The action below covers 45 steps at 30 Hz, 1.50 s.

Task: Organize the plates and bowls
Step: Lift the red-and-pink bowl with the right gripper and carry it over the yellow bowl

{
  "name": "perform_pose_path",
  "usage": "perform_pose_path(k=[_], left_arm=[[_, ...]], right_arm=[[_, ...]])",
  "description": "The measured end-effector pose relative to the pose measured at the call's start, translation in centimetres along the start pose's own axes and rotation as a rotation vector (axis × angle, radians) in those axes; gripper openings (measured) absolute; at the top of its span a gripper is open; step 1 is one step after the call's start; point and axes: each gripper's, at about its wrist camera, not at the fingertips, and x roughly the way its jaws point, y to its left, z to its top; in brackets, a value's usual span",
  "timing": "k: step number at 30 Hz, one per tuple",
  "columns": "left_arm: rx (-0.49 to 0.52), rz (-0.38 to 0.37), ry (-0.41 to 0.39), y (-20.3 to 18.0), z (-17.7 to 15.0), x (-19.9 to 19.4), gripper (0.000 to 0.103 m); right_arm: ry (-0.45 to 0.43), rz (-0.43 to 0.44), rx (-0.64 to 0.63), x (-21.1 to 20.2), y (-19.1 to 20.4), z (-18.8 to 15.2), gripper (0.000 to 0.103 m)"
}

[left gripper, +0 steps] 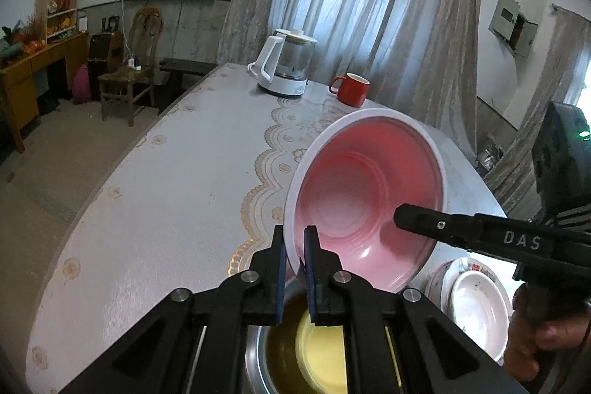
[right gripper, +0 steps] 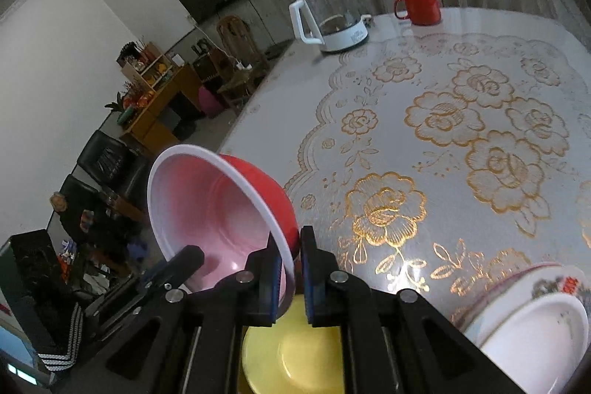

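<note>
Here, the left gripper and the right gripper each have jaws clenched on the rim of the red bowl, tilted in the air above the yellow bowl on the desk. Best levelled before nesting; white bowl waits right.

Both tongs are closed on the rim of one tilted bowl: the left tongs pinch its near edge, the right tongs the opposite edge. A hand grips the right tool's handle.
</note>
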Motion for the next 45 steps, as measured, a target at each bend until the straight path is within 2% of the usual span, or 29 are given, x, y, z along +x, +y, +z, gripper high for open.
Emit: perform_pose_path(k=[21, 32, 36, 45], left_arm=[[0.067, 0.026, -0.041, -3.1, -4.8, -5.2, 0.009], [0.071, -0.001, -0.017, -3.7, -6.3, -5.9, 0.009], [0.071, -0.009, 0.0, -3.6, -6.8, -5.5, 0.009], [0.069, -0.002, 0.06, -3.1, -8.1, -4.3, 0.009]], right_arm=[[-0.053, 0.055, 0.069, -4.0, -1.2, -6.5, 0.01], [-0.071, 0.076, 0.118, -5.6, -2.0, -8.8, 0.011], [-0.067, 0.06, 0.11, -5.6, -2.0, -9.3, 0.011], [-0.024, 0.038, 0.134, -4.7, -2.7, -10.3, 0.011]])
